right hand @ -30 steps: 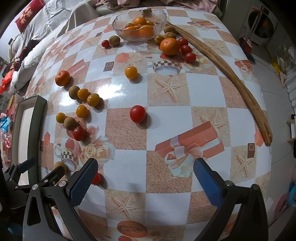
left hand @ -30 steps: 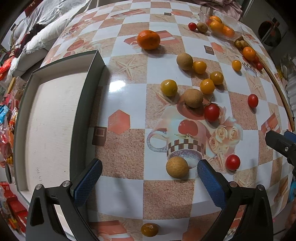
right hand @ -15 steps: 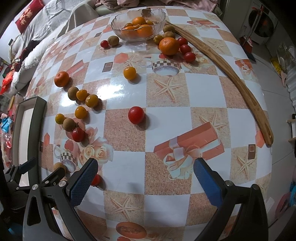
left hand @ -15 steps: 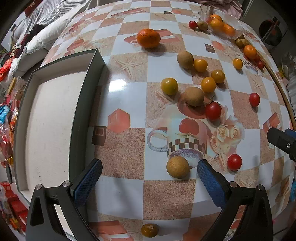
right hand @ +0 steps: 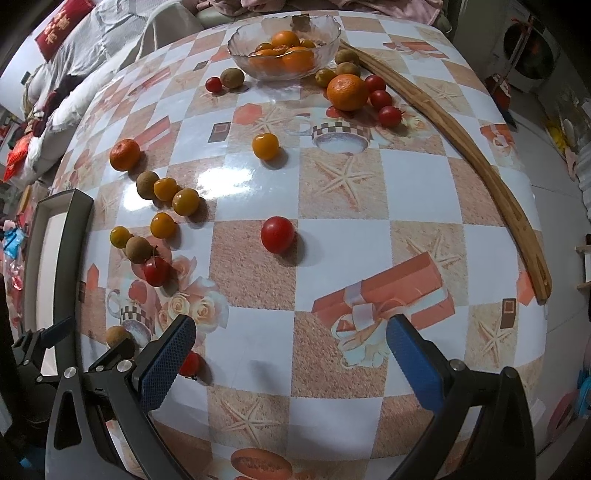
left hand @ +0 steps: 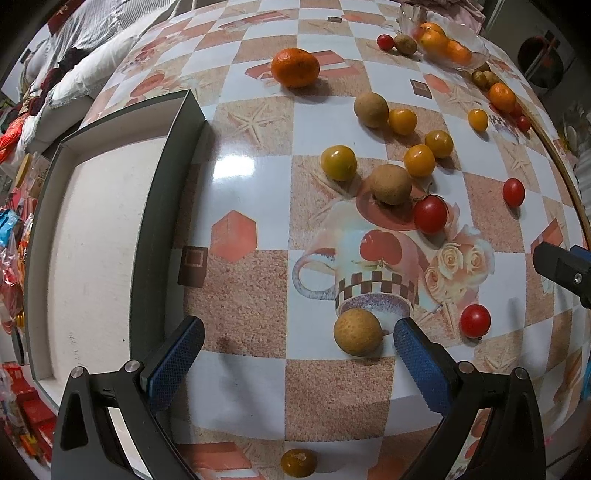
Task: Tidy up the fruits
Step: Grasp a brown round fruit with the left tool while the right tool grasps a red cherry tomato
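The left gripper (left hand: 295, 349) is hanging wide open by a round brown fruit (left hand: 357, 331) (not touching); the right gripper (right hand: 290, 350) is gaping open, holding nothing.

Loose fruit on table: brown longan (left hand: 357, 331) near front edge, red cherry tomato (right hand: 277, 234) mid-table, mandarins in glass bowl (right hand: 325, 35) at back.
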`<state>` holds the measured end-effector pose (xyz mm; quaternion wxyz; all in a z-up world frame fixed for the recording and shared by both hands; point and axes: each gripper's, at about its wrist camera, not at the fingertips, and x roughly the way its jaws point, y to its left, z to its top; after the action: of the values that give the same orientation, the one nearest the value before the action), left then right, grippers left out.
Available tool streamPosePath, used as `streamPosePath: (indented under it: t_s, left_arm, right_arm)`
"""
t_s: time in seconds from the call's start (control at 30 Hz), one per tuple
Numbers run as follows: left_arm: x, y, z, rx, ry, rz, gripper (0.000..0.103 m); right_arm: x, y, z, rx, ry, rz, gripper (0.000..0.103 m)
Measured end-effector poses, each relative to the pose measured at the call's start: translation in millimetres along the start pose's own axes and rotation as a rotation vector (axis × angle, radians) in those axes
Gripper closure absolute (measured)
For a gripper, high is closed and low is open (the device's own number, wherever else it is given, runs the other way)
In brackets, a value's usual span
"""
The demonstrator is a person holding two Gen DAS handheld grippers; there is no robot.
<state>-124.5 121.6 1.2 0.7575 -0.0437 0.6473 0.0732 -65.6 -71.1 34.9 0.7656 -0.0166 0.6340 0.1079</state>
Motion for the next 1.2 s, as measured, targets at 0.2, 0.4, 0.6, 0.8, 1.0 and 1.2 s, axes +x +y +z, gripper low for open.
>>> streamPosePath:
  t_s: [0.2,0.4,0.6,0.8,1.0,1.2]
  left_arm:
    - [9,-7,-3,0.035,-0.020,0.020,0.000]
    - [16,-20,-2,0.056,-0.025,0.028,0.000]
    - [16,-30,5,0.067,-0.035,0.018,0.004]
    - [7,-32,6,0.040,-0.022,-0.035,0.023]
    - [-3,-50,3,0.067,-0.041,-0.062,0.057]
    - [-11,-53,2,0.032,-0.037,-0.139,0.077]
  right_arm:
    - [9,-3,8,-0.021,-0.008,-0.010,0.000]
    - [21,1,21,-0.076,-0.026,-0.024,0.003]
    - [32,8,31,-0.104,-0.029,-0.023,0.014]
    - [33,17,37,-0.142,-0.056,-0.058,0.028]
    - [31,25,39,-0.179,-0.077,-0.080,0.074]
    - [25,18,37,-0.130,-0.065,-0.004,0.079]
